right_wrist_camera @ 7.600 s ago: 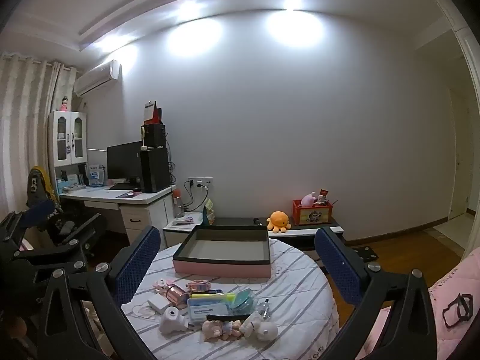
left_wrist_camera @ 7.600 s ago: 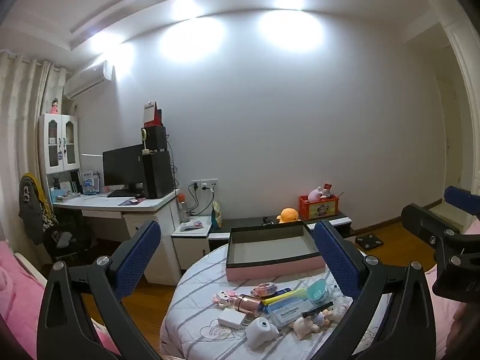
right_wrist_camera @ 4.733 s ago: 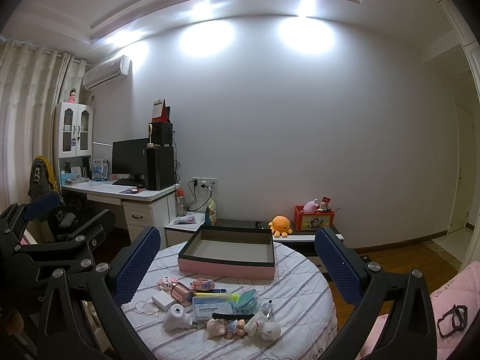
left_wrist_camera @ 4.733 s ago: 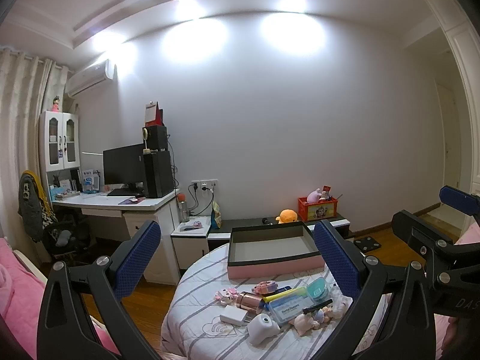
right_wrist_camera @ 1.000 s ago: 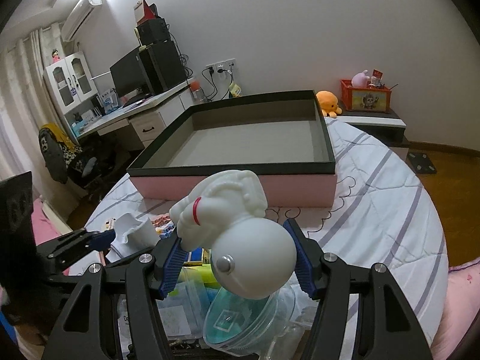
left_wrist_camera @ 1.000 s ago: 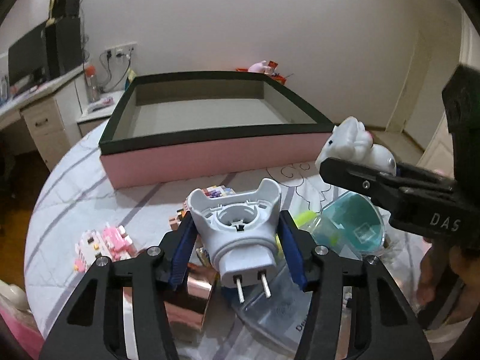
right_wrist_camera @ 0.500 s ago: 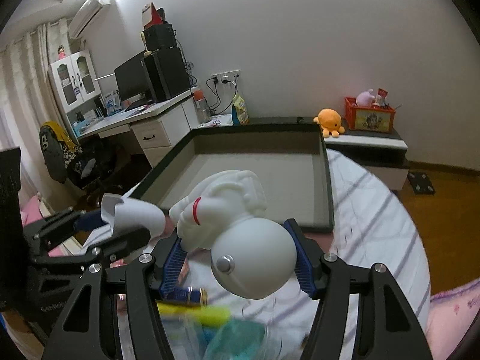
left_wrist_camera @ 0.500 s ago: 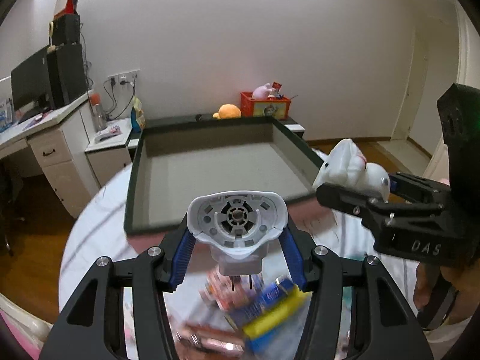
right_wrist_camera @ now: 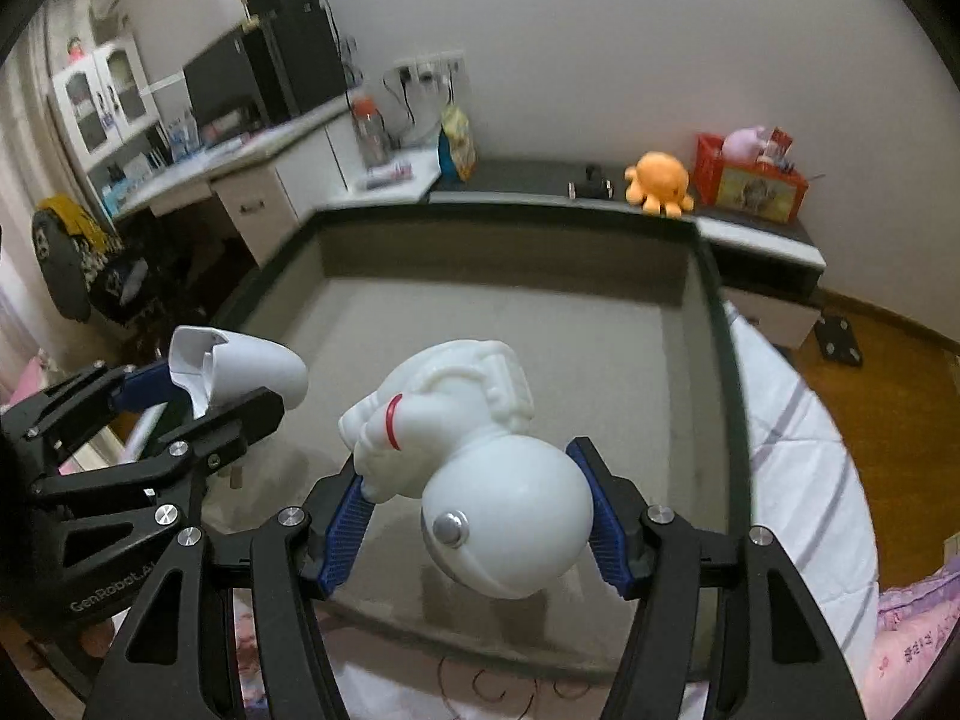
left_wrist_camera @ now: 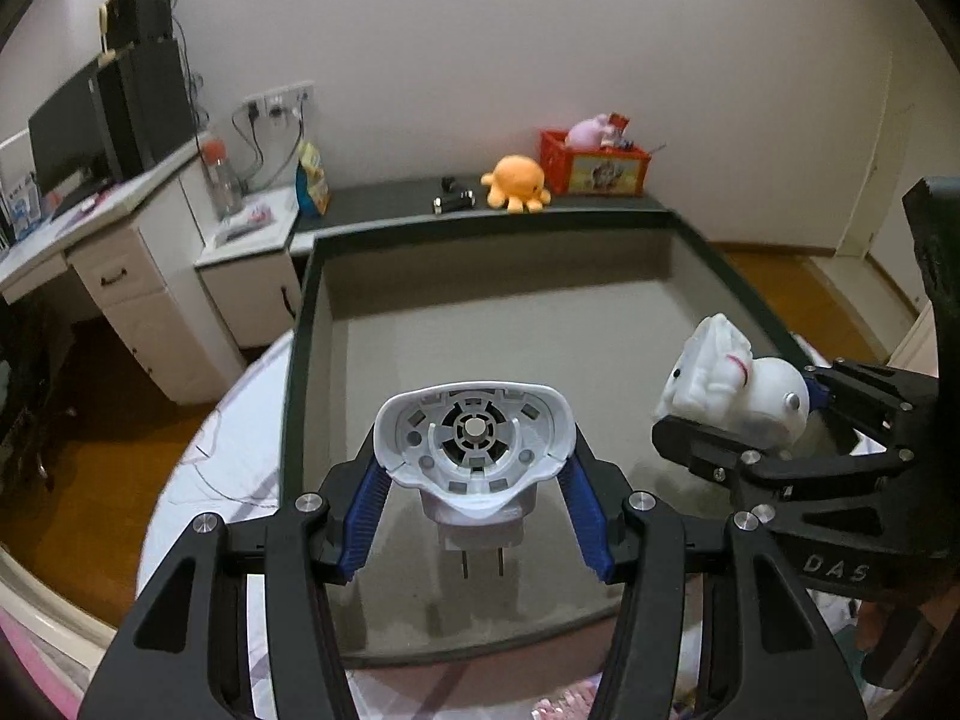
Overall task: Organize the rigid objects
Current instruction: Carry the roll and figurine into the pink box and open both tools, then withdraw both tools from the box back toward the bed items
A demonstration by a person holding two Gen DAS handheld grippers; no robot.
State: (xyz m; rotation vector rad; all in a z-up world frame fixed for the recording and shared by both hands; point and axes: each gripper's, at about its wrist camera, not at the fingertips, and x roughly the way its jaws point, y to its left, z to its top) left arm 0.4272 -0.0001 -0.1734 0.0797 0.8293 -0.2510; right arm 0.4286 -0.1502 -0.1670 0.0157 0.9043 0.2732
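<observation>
Above the tray [left_wrist_camera: 300, 324], side by side: plug-in device [left_wrist_camera: 474, 444] on the left between the left gripper [left_wrist_camera: 474, 516] pads, astronaut figure [right_wrist_camera: 480, 468] on the right between the right gripper [right_wrist_camera: 474, 534] pads. Under the tray, the round table [right_wrist_camera: 804, 420]. Behind the tray, a low cabinet [left_wrist_camera: 384, 198] bearing an octopus plush [left_wrist_camera: 516, 183] and, right of it, a toy crate [left_wrist_camera: 594, 165]. Far left, a desk [left_wrist_camera: 90, 222] against the wall.

Background's pretty cluttered: an orange octopus plush [left_wrist_camera: 517, 183] sits on a low dark cabinet [right_wrist_camera: 762, 237] beside a red toy box [left_wrist_camera: 594, 165]. Off left there's a black monitor [left_wrist_camera: 63, 135] on a white desk [left_wrist_camera: 120, 252], wood floor [right_wrist_camera: 888, 396] underneath.
</observation>
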